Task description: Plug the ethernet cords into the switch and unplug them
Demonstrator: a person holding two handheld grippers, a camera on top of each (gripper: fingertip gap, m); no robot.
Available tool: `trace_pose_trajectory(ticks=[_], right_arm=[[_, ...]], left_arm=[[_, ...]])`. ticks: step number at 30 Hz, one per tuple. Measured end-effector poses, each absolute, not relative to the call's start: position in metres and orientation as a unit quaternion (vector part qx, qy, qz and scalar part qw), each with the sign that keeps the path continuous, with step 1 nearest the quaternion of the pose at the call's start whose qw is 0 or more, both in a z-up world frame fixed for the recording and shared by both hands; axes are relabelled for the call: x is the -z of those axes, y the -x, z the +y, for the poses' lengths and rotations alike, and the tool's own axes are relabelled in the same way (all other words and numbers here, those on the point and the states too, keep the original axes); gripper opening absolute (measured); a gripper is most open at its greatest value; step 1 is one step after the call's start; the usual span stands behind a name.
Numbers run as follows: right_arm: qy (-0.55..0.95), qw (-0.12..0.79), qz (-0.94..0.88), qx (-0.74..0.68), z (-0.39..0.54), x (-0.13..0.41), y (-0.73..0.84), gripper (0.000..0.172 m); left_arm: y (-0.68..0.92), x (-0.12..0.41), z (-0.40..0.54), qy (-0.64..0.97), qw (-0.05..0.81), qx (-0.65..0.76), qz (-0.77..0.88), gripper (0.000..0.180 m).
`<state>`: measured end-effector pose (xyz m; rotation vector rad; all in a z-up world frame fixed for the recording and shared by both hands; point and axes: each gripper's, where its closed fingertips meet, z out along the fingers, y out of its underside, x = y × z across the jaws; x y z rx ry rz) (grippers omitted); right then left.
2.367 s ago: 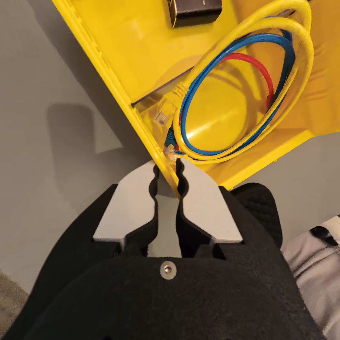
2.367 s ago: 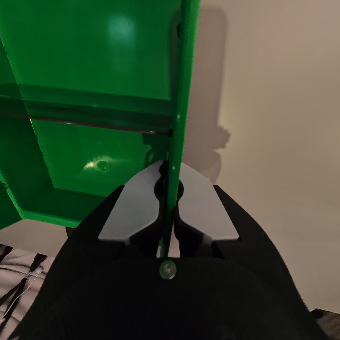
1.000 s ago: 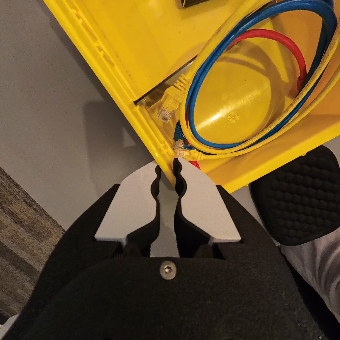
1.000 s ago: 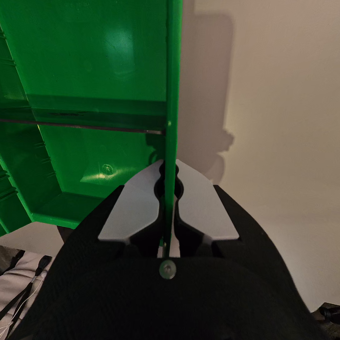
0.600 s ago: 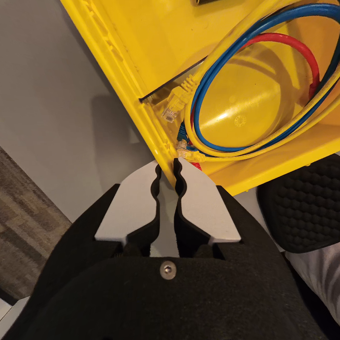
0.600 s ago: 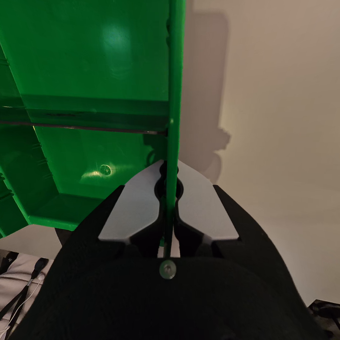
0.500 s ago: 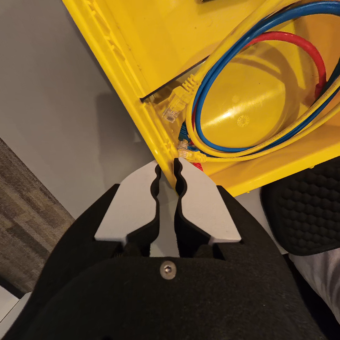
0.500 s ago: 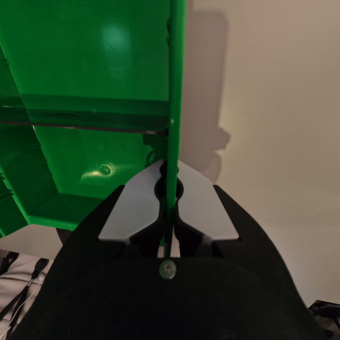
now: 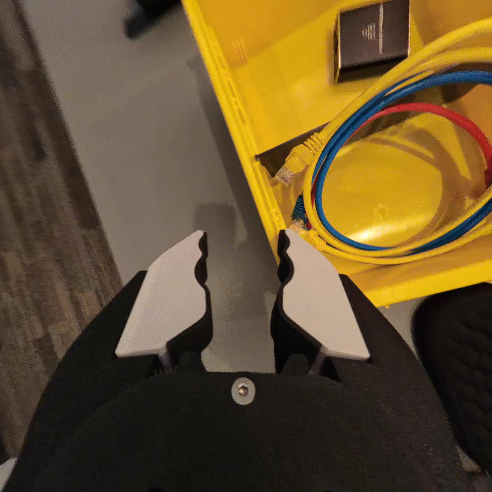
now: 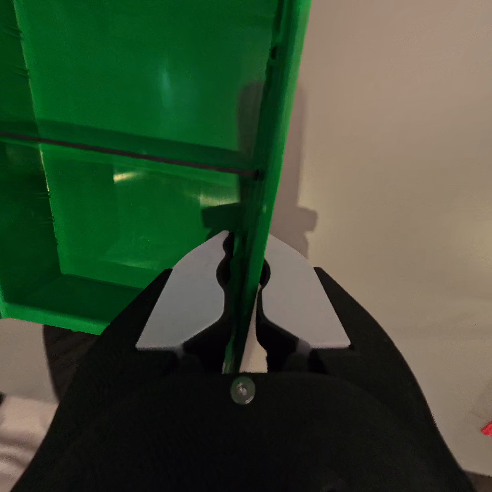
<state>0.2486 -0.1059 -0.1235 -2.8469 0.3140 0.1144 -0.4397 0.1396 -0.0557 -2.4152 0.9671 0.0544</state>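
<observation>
In the left wrist view a yellow bin (image 9: 239, 119) holds a dark grey switch (image 9: 372, 37) at the top and coiled yellow (image 9: 372, 255), blue (image 9: 343, 231) and red (image 9: 439, 109) ethernet cords. A yellow plug (image 9: 292, 165) lies loose by the bin's wall. My left gripper (image 9: 242, 234) is open and empty, with its right fingertip (image 9: 287, 239) beside the bin's near corner. In the right wrist view my right gripper (image 10: 247, 235) straddles the side wall (image 10: 282, 106) of a green bin. Its jaws stand parted, with a dark gap beside the left pad (image 10: 223, 239).
The yellow bin sits on a grey surface (image 9: 146, 133) with carpet (image 9: 32, 213) to the left. A black padded object (image 9: 458, 346) lies at lower right. Right of the green bin is a pale surface (image 10: 399, 159), with a small red thing (image 10: 488, 436) at the edge. About 75 cm separates my left fingertips from my right. About 5 cm separates my left fingertips from the yellow plug (image 9: 292, 165).
My left jaws, shut on the yellow bin's wall before, have opened wide and let it go. My right jaws, clamped on the green wall, have parted. The switch has come into view.
</observation>
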Motion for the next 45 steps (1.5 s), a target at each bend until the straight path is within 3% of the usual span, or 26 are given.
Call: trace_pose_trajectory(ticks=[6,7,10,17,23,25,45], right_arm=[[0.898,0.416,0.052,0.133,-0.147,0.046,-0.231,0.043],[0.879,0.461,0.038,0.114,-0.159,0.039,-0.207,0.047],[0.833,0.553,-0.018,0.020,-0.193,0.038,-0.122,0.081],[0.849,0.509,-0.115,0.080,-0.247,0.085,-0.037,0.108],[0.866,0.449,-0.183,0.121,-0.260,0.135,0.000,0.113],[0.861,0.460,-0.173,0.130,-0.257,0.137,0.001,0.107],[0.886,0.439,-0.107,0.107,-0.260,0.144,-0.012,0.110]], left_arm=[[0.437,0.000,0.033,0.817,0.490,0.071,0.296,0.072],[0.427,0.000,0.005,0.797,0.511,0.105,0.304,0.079],[0.392,0.020,-0.064,0.756,0.535,0.158,0.343,0.088],[0.367,0.126,-0.133,0.790,0.422,0.072,0.438,0.116],[0.361,0.128,-0.149,0.773,0.448,0.085,0.442,0.113],[0.360,0.128,-0.150,0.763,0.464,0.079,0.443,0.113],[0.357,0.131,-0.145,0.764,0.460,0.087,0.443,0.108]])
